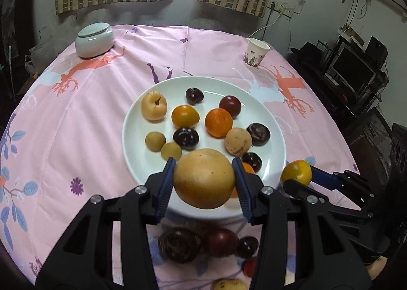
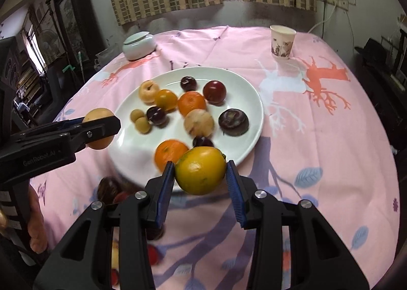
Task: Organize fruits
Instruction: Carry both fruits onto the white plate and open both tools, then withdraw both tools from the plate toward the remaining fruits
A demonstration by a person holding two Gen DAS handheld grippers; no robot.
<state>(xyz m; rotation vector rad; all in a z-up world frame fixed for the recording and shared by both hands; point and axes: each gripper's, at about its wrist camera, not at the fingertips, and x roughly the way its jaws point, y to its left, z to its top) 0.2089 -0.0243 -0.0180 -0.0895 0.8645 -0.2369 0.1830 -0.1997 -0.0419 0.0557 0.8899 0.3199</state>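
A: Both loaded?
B: Yes. The left gripper (image 1: pixel 203 180) clamps the tan pear (image 1: pixel 203 178) between its pads; the right gripper (image 2: pixel 201 174) pinches the yellow-green citrus (image 2: pixel 200 170).
A: Where next?
B: The plate (image 1: pixel 137 152) lies just beyond both fingertips (crowded already), so lower each fruit into a bare gap before releasing

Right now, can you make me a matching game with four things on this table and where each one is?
Things:
1. tan pear
2. yellow-orange citrus
3. paper cup
4. lidded white jar

Places:
A. standing on the cloth at the far right of the table
B. clamped in the right gripper
C. sitting on the cloth at the far left of the table
D. clamped in the left gripper

Pairs: 1-D, 2-B, 3-A, 4-C
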